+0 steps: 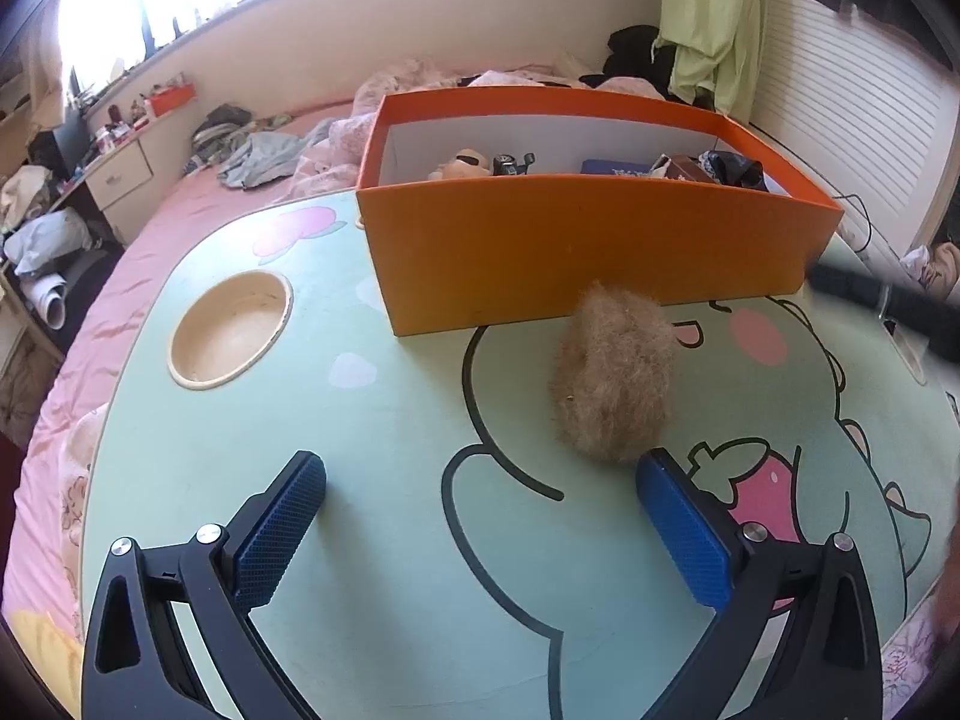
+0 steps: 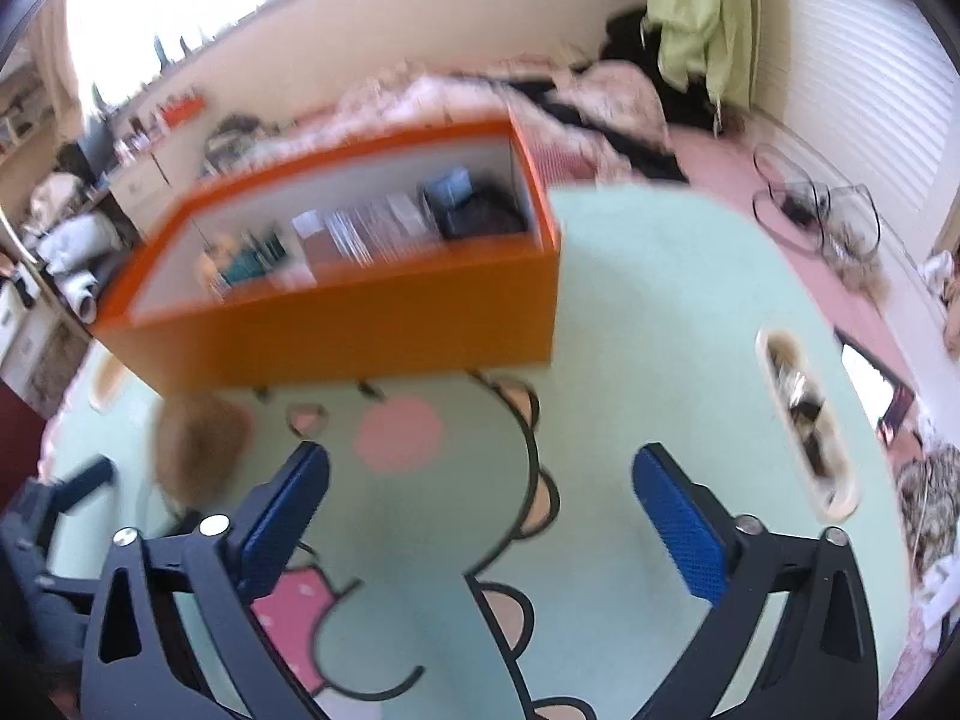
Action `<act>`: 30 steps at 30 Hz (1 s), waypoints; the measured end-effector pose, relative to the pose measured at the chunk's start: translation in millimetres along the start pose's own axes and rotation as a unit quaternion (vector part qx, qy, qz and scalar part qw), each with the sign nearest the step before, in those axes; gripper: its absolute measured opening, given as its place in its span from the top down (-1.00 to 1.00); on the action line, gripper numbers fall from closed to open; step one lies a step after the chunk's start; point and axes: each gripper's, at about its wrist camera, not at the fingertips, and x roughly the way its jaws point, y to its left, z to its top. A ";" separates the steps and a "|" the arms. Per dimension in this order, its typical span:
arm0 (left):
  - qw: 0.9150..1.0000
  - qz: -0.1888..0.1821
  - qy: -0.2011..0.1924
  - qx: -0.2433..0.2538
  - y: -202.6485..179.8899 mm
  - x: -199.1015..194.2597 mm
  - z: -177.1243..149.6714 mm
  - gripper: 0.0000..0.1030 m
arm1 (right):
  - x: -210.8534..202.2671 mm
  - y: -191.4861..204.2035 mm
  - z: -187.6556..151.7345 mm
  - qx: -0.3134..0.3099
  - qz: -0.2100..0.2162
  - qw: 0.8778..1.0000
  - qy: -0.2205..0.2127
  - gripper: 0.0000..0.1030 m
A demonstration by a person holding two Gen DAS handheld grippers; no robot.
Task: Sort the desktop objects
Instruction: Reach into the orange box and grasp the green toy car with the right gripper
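Two grippers spread wide, neither holding anything.
Left gripper (image 1: pixel 480 489) hovers over the green cartoon table (image 1: pixel 372 540), jaws apart; the tan fluffy ball (image 1: pixel 612 375) lies on the table just ahead of its right finger, near the orange box (image 1: pixel 600 246) front wall. Right gripper (image 2: pixel 480 483) is released too; view is blurred, box (image 2: pixel 360 324) ahead-left with assorted items inside, ball (image 2: pixel 201 447) at left.

A tan fluffy ball (image 1: pixel 612 375) lies on the table, just before the open, part-filled orange box (image 1: pixel 588 246).
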 end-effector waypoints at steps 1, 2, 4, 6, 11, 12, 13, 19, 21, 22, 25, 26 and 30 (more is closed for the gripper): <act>1.000 -0.002 0.001 0.002 -2.3 0.4 0.3 -1.00 | -7.8 6.7 8.2 -0.018 0.013 1.000 -0.014 -0.75; 1.000 -0.002 0.001 0.004 -3.7 0.4 -0.3 -1.00 | -14.1 16.7 20.3 -0.043 0.027 0.998 -0.022 -0.60; 1.000 -0.002 0.000 0.004 -5.0 0.2 -1.8 -1.00 | -17.5 30.9 46.8 -0.065 0.059 0.996 -0.019 -0.34; 1.000 -0.005 -0.001 0.003 -4.5 -0.4 -4.6 -1.00 | -10.5 47.8 74.2 -0.070 0.122 0.990 0.003 0.00; 1.000 -0.006 -0.003 0.001 -2.4 -1.8 -7.9 -1.00 | 40.9 127.7 80.2 -0.182 0.134 0.972 0.068 0.35; 1.000 -0.006 -0.003 0.001 -2.1 -2.0 -7.8 -1.00 | 49.8 139.3 73.7 -0.205 0.119 0.969 0.069 0.37; 1.000 -0.006 -0.003 0.001 -1.8 -2.0 -7.8 -1.00 | 58.8 151.8 68.7 -0.222 0.101 0.967 0.069 0.37; 1.000 0.000 -0.005 -0.015 6.6 -3.6 -9.9 -1.00 | 62.4 148.8 96.4 -0.212 0.120 0.967 0.068 0.37; 1.000 -0.002 -0.009 -0.027 12.4 -3.9 -10.4 -1.00 | 61.0 129.3 127.0 -0.157 0.138 0.975 0.072 0.37; 0.999 -0.002 -0.009 -0.031 15.0 -3.7 -10.7 -1.00 | 60.0 117.2 144.6 -0.126 0.141 0.980 0.068 0.37; 0.999 -0.004 -0.011 -0.050 24.2 -1.3 -9.8 -1.00 | 51.2 101.6 203.3 -0.087 0.129 0.987 0.044 0.37; 0.998 -0.005 -0.012 -0.055 26.3 -0.9 -9.3 -1.00 | 46.1 101.2 229.6 -0.081 0.124 0.988 0.032 0.37; 0.998 -0.004 -0.014 -0.059 27.9 1.1 -9.6 -1.00 | 20.5 89.7 293.1 -0.012 0.176 0.984 -0.040 0.37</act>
